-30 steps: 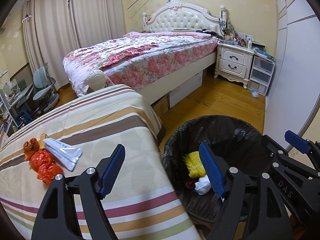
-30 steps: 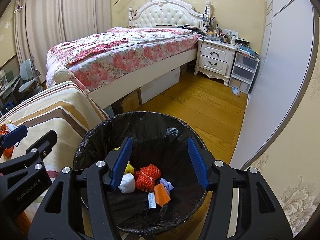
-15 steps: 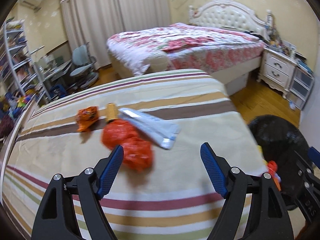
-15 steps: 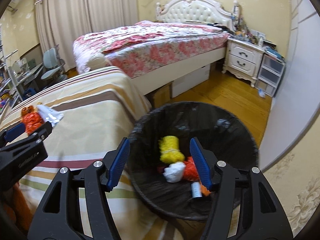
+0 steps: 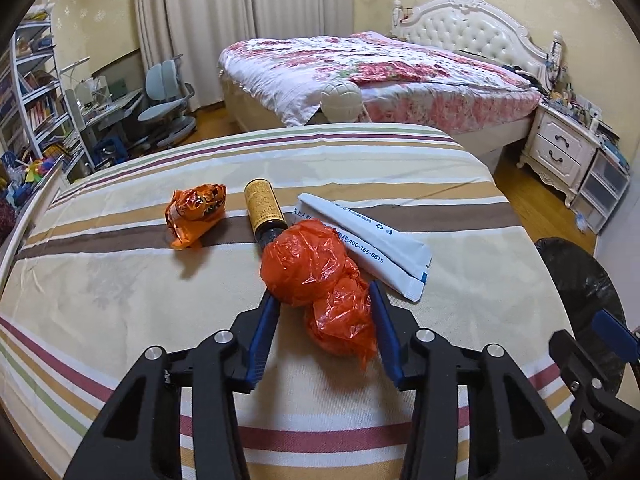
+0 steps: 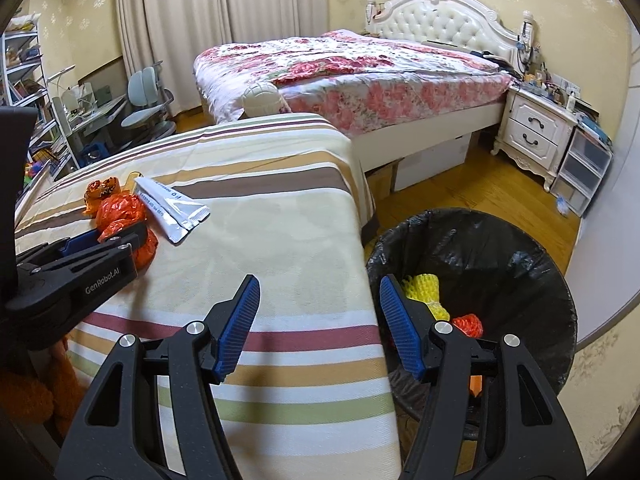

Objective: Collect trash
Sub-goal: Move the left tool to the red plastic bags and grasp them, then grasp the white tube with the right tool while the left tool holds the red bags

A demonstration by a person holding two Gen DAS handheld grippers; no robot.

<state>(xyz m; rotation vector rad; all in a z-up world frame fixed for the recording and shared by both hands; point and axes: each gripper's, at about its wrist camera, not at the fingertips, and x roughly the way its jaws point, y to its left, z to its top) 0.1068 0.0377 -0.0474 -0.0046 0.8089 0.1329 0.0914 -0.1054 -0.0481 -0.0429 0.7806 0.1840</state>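
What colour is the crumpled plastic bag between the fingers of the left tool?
Bright orange-red; the crumpled plastic bag shows best in the left wrist view.

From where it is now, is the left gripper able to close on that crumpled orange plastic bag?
Probably yes. The left gripper is open with the orange plastic bag already lying between its fingers, nothing blocking. The brown bottle and white packet touch the bag's far end.

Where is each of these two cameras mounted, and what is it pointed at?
Left wrist: on the left gripper, facing the striped bed; its blue fingers straddle an orange plastic bag.
Right wrist: on the right gripper, open, over the bed edge and black trash bin.
Shared: bag, white pouch, bin, both grippers.
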